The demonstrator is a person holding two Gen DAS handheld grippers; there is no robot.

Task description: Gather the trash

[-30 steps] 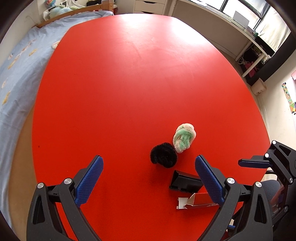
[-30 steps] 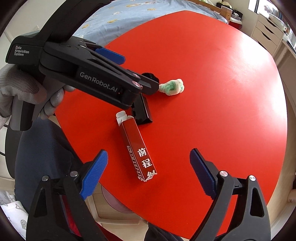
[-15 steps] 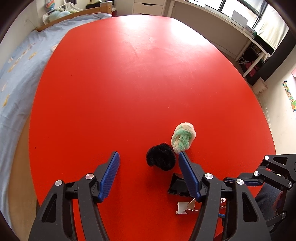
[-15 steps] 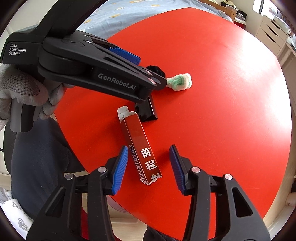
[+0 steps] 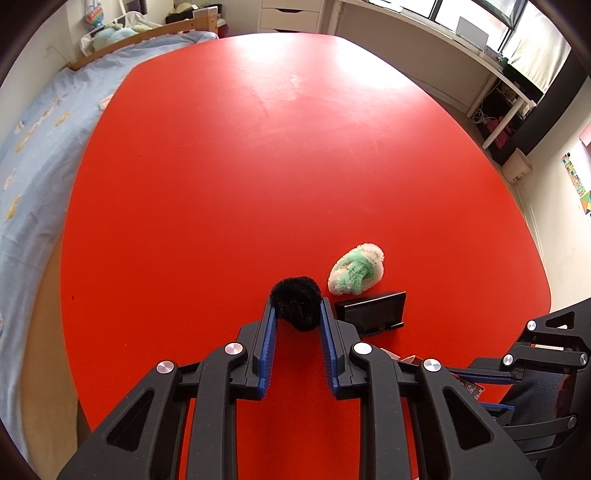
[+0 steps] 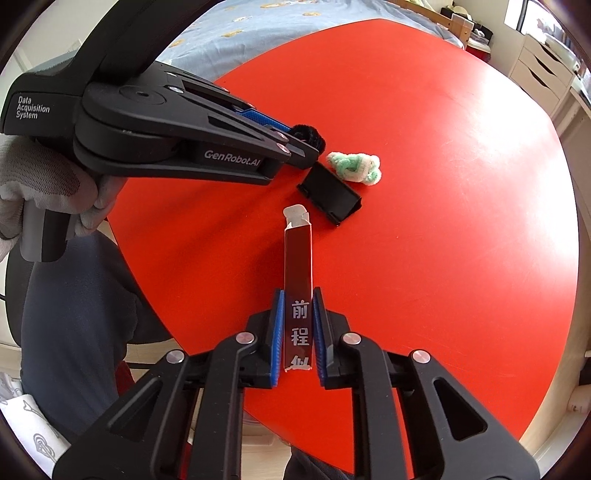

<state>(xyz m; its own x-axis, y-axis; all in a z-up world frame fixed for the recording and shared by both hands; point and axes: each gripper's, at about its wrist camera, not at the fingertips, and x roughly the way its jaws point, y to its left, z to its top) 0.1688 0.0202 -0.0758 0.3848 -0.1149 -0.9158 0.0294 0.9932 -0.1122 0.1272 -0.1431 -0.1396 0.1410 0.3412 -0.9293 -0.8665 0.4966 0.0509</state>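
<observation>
My left gripper (image 5: 295,310) is shut on a black fuzzy ball (image 5: 295,301) at the near side of the red table (image 5: 258,166); the ball also shows in the right wrist view (image 6: 308,134), with the left gripper (image 6: 303,151) around it. My right gripper (image 6: 297,306) is shut on a long dark red carton (image 6: 298,273) with white characters and an open torn end. A green and white fuzzy wad (image 5: 356,269) lies just right of the black ball, also seen in the right wrist view (image 6: 354,166). A small black box (image 5: 371,312) lies open beside it (image 6: 328,194).
A bed with a blue sheet (image 5: 33,122) runs along the table's left edge. A white desk (image 5: 461,48) and drawers (image 5: 288,16) stand beyond the far side. The person's legs (image 6: 74,314) are at the table's near edge.
Both grippers went from wide open to shut. The left moved forward and closed on the black ball; the right moved in and closed on the red carton.
</observation>
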